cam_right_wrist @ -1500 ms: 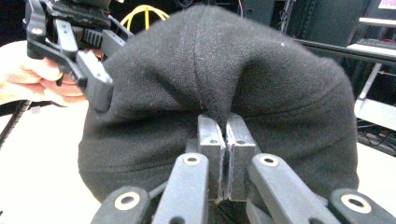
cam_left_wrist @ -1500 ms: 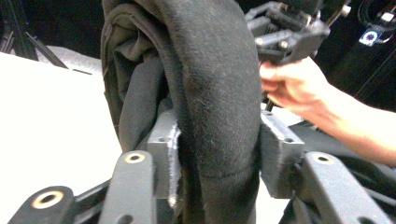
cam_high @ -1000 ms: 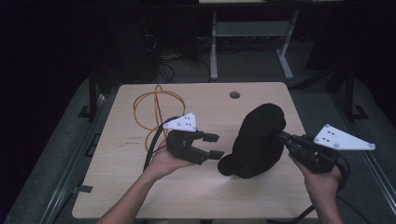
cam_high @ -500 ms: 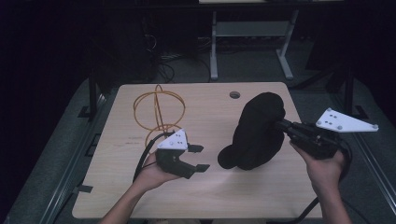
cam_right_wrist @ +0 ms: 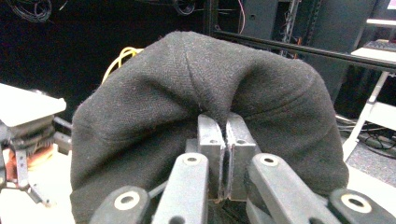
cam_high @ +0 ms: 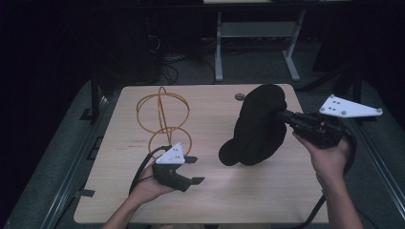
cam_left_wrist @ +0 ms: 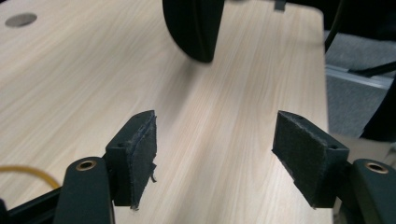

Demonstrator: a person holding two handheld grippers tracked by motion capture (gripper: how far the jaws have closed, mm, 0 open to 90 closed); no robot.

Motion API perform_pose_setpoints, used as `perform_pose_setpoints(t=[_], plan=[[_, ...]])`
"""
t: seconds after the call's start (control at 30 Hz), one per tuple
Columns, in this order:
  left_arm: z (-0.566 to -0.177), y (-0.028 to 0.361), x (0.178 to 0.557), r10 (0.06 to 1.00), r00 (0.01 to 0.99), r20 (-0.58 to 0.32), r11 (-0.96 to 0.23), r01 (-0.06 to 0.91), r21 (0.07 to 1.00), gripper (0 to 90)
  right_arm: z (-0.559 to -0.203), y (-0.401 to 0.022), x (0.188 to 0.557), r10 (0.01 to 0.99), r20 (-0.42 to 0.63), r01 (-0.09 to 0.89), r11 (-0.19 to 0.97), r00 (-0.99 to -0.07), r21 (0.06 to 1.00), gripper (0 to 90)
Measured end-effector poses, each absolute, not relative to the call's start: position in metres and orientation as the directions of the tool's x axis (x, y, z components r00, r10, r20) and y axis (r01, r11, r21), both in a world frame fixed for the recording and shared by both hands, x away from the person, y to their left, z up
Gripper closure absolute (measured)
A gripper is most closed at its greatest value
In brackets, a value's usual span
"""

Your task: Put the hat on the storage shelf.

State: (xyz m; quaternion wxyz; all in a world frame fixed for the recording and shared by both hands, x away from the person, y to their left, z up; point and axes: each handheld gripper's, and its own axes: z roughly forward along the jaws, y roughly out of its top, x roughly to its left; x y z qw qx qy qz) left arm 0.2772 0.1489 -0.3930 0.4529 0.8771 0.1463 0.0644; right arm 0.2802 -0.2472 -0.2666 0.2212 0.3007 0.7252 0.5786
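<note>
High view shows my right gripper (cam_high: 282,116) pinching the black cap (cam_high: 258,125) off the table (cam_high: 248,200), while my left gripper (cam_high: 193,170) rests wide open beside it.

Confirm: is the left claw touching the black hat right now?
Apart. In the high view the left claw sits open, with bare table between it and the black hat; the left gripper view shows nothing between its pads, the hat farther off.

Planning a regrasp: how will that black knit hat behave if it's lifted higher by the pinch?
The black hat probably stays floppy: it sags from the right gripper, whose jaws pinch a fold. It seems light, held up by that pinch alone. The knit likely grips rather than slips.
</note>
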Motion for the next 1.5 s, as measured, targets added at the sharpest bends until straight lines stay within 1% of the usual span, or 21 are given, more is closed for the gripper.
perform_pose_setpoints(t=[0.2,0.3,0.5,0.57,0.73,1.13,1.23,1.5], plan=[[-0.41,0.153,0.274,0.327,0.945,-0.027,-0.55,0.214,0.807,29.7,-0.256,-0.24,0.289,0.683,0.014,0.174,0.167,-0.73,0.97,87.7],[-0.414,0.156,0.272,0.328,0.944,-0.006,-0.563,0.201,0.802,29.7,-0.249,-0.234,0.293,0.674,0.007,0.173,0.179,-0.739,0.968,87.7],[-0.419,0.161,0.27,0.34,0.941,0.001,-0.567,0.204,0.798,29.3,-0.235,-0.218,0.302,0.655,-0.004,0.161,0.193,-0.756,0.968,87.7],[-0.42,0.162,0.269,0.343,0.939,0.019,-0.57,0.192,0.799,29.1,-0.229,-0.211,0.306,0.644,-0.009,0.153,0.195,-0.765,0.969,87.7],[-0.422,0.161,0.267,0.353,0.935,0.02,-0.561,0.194,0.805,27.0,-0.216,-0.195,0.316,0.622,-0.025,0.136,0.211,-0.783,0.968,87.7],[-0.426,0.161,0.265,0.337,0.94,0.051,-0.59,0.169,0.79,26.9,-0.202,-0.157,0.338,0.573,-0.035,0.131,0.246,-0.819,0.96,87.7],[-0.427,0.159,0.264,0.341,0.939,0.042,-0.582,0.175,0.794,26.9,-0.2,-0.148,0.343,0.558,-0.036,0.128,0.251,-0.829,0.959,87.7],[-0.428,0.159,0.264,0.333,0.941,0.06,-0.601,0.163,0.782,26.9,-0.191,-0.125,0.353,0.525,-0.046,0.115,0.269,-0.85,0.956,87.6]])
